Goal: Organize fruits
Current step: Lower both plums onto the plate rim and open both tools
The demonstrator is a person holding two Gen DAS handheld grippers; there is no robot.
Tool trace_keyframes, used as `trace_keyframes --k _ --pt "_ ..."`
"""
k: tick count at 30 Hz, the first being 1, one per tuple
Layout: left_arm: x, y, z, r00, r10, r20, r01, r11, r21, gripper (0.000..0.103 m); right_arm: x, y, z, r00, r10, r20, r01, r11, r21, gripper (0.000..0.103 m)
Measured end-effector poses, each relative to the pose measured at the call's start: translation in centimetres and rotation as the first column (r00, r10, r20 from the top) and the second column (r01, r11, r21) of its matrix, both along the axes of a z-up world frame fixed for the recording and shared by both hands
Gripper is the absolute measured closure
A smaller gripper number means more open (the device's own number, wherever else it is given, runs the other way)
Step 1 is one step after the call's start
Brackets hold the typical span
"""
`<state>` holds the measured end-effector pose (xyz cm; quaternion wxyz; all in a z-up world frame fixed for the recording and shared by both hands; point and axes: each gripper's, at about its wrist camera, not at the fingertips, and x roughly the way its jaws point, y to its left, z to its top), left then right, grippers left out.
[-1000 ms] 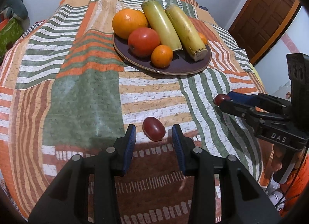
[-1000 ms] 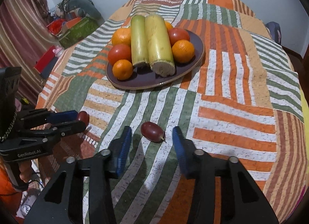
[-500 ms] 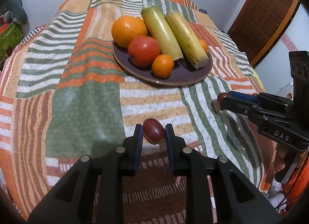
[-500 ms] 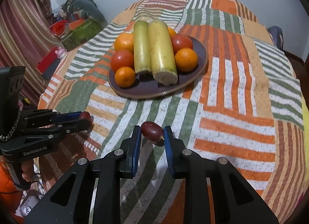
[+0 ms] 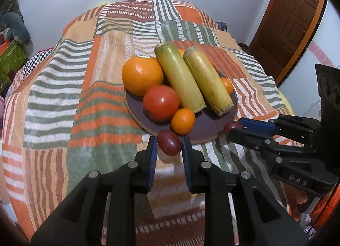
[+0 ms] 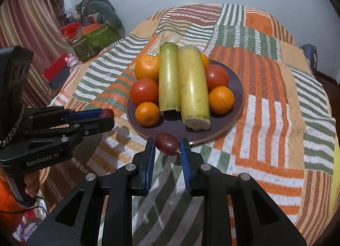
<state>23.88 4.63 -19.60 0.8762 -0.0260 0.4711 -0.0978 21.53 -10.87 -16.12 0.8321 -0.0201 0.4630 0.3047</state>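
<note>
My left gripper is shut on a dark red grape and holds it above the cloth at the near rim of the dark plate. My right gripper is shut on a second dark red grape, also just before the plate. The plate carries two yellow-green cane pieces, oranges and tomatoes. Each gripper shows in the other's view: the right one and the left one, each with its grape at the tips.
The table wears a striped patchwork cloth that falls away at the edges. A brown door stands at the right. Boxes and cushions and a curtain lie off the table's left side.
Both grippers closed on their grapes, lifted them off the cloth and carried them forward to the plate's near rim.
</note>
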Motion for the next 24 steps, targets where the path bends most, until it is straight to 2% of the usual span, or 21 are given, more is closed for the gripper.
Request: trace_keyframes --k 11,21,24 --pt "2.5 0.4 -1.2 1.0 0.003 -0.016 -0.003 1.0 -0.012 0.08 1.6 1.6 -1.2 1.0 0.024 -0.02 -0.024 1.0 -0.013 0.081" --pt "3.0 0.5 -1.9 1.0 -0.002 -0.023 0.001 1.0 -0.028 0.08 1.8 2.1 -2.0 0.998 0.05 -0.041 -0.052 0.998 -0.04 0.081" --pt "2.9 0.6 -1.9 1.0 0.006 -0.028 -0.007 1.0 -0.028 0.076 1.8 2.2 -1.9 0.998 0.052 -0.038 -0.054 0.997 -0.055 0.08"
